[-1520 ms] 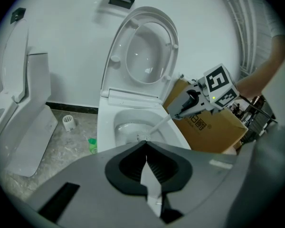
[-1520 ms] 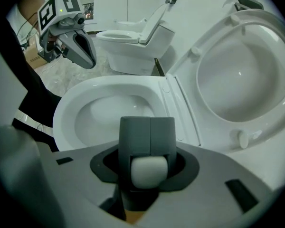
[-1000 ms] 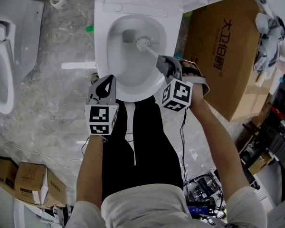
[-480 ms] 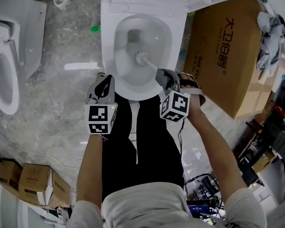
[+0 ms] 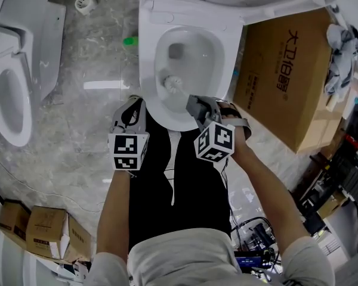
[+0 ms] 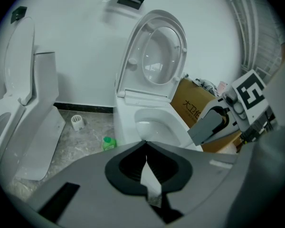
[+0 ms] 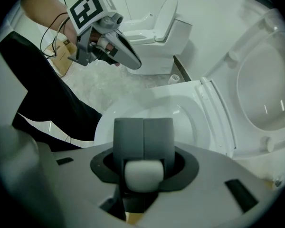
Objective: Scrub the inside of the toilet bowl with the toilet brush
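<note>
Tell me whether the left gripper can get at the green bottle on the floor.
Probably yes: the left gripper is empty, fingers shut, and only open floor separates it from the green bottle.

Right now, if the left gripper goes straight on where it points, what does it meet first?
Most likely the front rim of the toilet. The left gripper, jaws together, aims at it with nothing visible between, though depth is hard to judge.
</note>
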Tool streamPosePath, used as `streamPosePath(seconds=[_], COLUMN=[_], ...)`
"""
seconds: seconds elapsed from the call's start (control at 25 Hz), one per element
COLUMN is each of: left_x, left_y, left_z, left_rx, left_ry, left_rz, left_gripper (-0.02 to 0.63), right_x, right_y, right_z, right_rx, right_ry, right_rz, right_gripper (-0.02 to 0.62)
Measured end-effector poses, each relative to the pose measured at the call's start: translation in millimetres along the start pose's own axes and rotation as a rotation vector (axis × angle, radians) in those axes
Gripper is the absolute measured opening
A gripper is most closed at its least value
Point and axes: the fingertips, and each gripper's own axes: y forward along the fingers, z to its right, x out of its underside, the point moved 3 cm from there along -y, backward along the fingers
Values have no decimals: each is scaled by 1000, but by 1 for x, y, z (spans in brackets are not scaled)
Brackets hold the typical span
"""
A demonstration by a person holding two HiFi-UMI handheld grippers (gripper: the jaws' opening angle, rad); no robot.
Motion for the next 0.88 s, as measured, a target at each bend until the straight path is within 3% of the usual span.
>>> streamPosePath(seconds=[0.36,0.52,0.88], left_x=[-19,-24,-38], left_y=[4,6,18], left_z=[-17,-22,-18], left_rx=[12,16,21], left_ry=[11,20,42], left_rz=[6,0,-6], left_gripper=[11,11,11], right_x=[-42,-53,-34], right_y=[2,-2,12], right_z=[48,87,140], right_rx=[35,69,103], right_ry=[16,79,116], right_rz=[50,80,54], right_gripper=[153,153,153])
